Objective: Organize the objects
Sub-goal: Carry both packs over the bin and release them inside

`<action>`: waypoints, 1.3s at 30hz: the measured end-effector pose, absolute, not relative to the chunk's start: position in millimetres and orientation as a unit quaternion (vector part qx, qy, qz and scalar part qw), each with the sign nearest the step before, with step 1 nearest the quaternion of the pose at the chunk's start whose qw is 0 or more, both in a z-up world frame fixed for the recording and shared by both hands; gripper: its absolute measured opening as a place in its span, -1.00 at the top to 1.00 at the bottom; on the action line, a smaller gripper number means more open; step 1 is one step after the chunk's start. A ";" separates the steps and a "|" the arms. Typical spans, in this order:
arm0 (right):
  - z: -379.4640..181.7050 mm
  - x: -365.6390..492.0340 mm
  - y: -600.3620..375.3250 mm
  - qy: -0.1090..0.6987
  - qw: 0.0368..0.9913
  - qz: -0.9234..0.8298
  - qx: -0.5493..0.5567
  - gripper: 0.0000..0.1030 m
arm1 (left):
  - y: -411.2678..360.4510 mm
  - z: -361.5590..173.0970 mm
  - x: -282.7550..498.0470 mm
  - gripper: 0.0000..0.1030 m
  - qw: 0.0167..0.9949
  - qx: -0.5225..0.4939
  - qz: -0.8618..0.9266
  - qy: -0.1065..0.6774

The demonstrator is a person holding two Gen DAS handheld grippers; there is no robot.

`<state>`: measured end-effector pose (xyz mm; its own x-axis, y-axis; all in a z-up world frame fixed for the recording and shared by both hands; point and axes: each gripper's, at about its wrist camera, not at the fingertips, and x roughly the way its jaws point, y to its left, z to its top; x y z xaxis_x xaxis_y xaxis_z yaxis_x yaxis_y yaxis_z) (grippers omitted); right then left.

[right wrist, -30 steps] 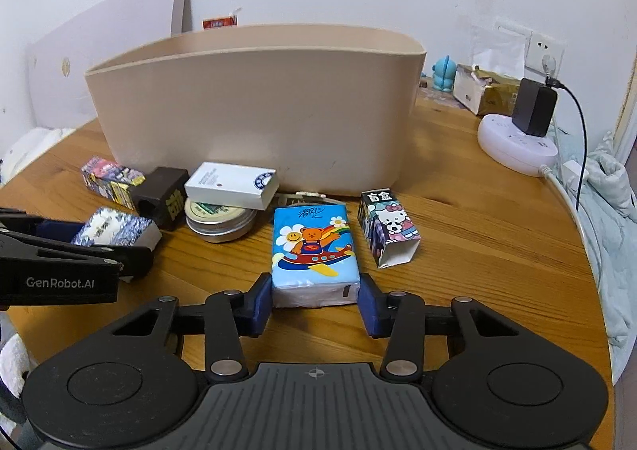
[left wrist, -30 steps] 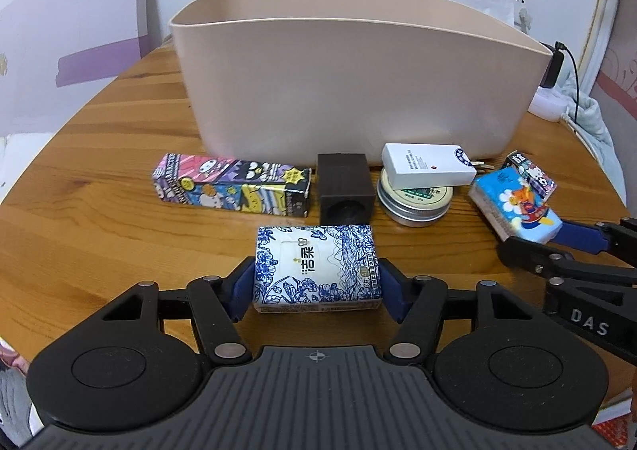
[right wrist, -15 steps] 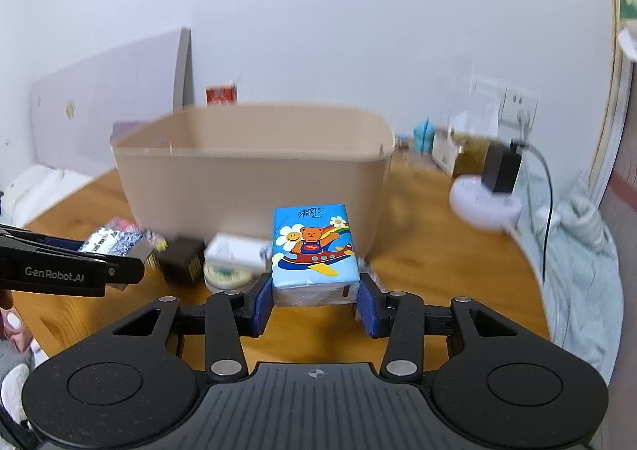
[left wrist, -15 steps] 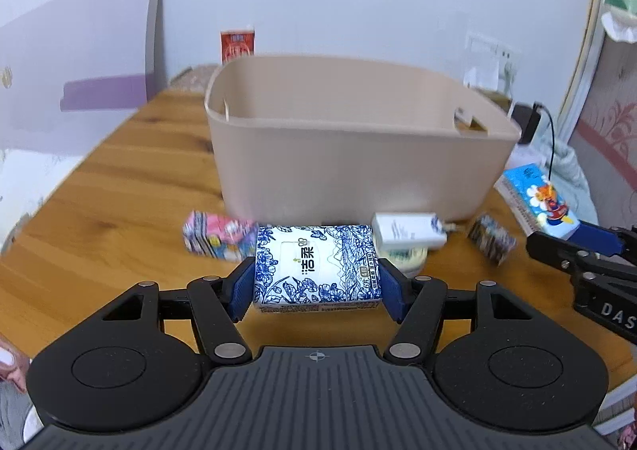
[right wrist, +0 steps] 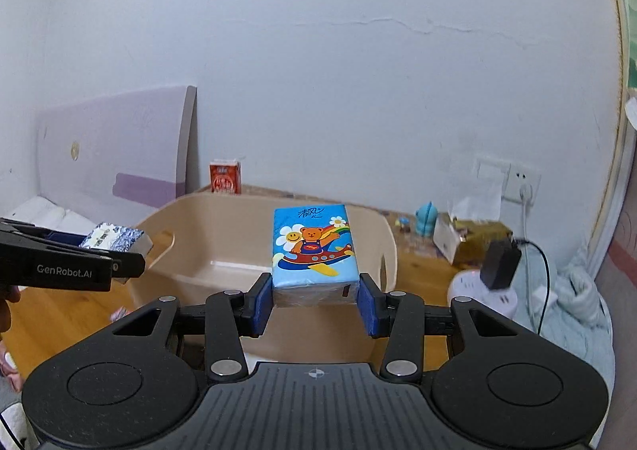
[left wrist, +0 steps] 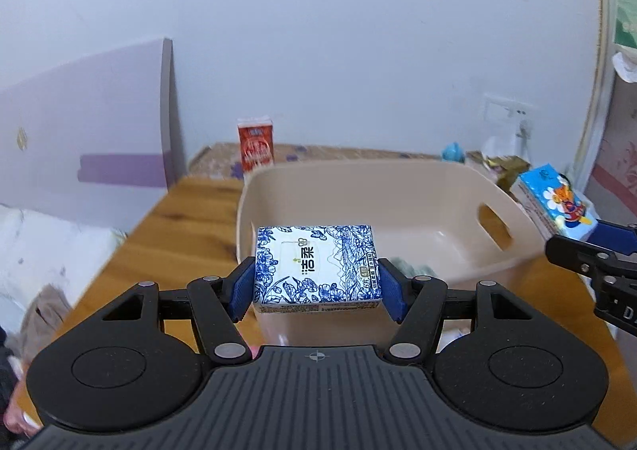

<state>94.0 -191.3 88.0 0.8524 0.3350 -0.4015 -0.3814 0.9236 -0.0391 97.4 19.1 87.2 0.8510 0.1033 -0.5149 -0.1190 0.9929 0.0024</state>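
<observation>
The beige bin (left wrist: pixel 438 187) lies open-topped ahead, its floor mostly bare, its walls and handle cutout (left wrist: pixel 493 227) ringing it. The red carton (left wrist: pixel 255 145) and the purple board (left wrist: pixel 87 139) stand beyond the bin's far rim, against the wall

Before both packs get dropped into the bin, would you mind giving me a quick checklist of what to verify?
1. Left gripper clamped on the blue-and-white tissue pack: ok.
2. Right gripper clamped on the bear tissue pack: ok.
3. Blue-and-white pack above the beige bin opening: cannot tell; it looks to be near the front rim.
4. Bear pack above the opening: cannot tell, same doubt.
5. Bin floor free where the packs would land: ok for the visible part; the near part is hidden.
6. Grippers apart from each other: ok.
</observation>
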 end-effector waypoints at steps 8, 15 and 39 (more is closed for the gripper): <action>89.5 139.0 -171.0 0.209 0.957 0.185 -0.075 0.18 | 29.5 79.4 157.1 -0.25 0.952 -0.010 0.073 0.297; 70.3 175.4 -153.6 0.249 0.945 0.189 -0.094 0.18 | 26.1 49.8 194.7 -0.25 0.936 -0.006 0.063 0.347; 74.4 138.6 -167.1 0.257 0.943 0.181 -0.109 -0.60 | 29.5 77.4 137.1 -0.62 0.949 0.025 0.074 0.305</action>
<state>138.6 -167.1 74.4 0.8029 0.2855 -0.5233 -0.3970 0.9109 -0.1122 137.1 29.5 77.4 0.8034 0.1563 -0.5745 -0.1254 0.9877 0.0933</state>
